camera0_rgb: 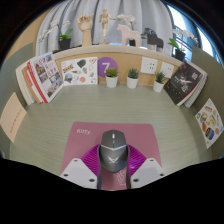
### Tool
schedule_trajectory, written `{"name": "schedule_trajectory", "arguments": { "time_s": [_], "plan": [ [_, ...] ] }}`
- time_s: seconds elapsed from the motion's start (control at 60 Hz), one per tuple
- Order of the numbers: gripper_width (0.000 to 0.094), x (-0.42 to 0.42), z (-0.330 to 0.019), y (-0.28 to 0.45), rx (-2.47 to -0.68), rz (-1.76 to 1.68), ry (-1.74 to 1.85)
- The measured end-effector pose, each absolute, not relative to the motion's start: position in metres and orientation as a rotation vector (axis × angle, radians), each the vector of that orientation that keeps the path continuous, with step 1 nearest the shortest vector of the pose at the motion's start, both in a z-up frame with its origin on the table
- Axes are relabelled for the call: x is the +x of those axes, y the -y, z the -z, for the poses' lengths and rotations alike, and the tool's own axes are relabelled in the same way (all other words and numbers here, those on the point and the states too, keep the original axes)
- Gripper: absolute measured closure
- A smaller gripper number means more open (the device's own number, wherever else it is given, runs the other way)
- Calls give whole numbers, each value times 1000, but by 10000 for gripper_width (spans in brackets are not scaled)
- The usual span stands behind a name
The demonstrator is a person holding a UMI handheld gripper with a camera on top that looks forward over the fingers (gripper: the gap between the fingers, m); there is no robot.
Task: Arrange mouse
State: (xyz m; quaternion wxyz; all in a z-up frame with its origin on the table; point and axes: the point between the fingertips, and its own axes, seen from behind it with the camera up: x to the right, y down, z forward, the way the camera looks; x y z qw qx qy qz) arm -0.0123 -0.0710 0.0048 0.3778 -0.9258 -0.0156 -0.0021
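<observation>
A grey and black mouse [113,146] sits between my fingers, its nose pointing away from me. My gripper [113,158] is shut on it, the magenta pads [93,158] pressing against both of its sides. Beneath and ahead of the mouse a pink mouse mat [84,134] with small lettering lies on the grey-green table [50,125]. Whether the mouse rests on the mat or hangs just above it, I cannot tell.
Along the back stand picture cards [80,70], a purple sign [107,67] and three small potted plants [132,77]. Wooden figures [127,32] line a shelf above. Leaflets lean at the left [40,78] and right [185,82].
</observation>
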Motion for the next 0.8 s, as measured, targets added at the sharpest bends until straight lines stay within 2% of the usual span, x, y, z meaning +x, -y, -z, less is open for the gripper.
{"name": "schedule_trajectory", "arguments": {
  "time_s": [0.083,0.117,0.317,0.35,0.433,0.483,0.6,0.8],
  "plan": [
    [598,-16,15,76,-2401,-6,40],
    [595,-16,12,72,-2375,-4,26],
    [433,-13,11,71,-2363,-6,-17],
    [374,-10,11,72,-2367,0,-33],
    [138,0,8,78,-2400,60,-21],
    [75,3,1,83,-2416,95,12],
    [71,0,-42,90,-2398,124,41],
    [73,-26,-161,111,-2289,116,19]
  ]
}}
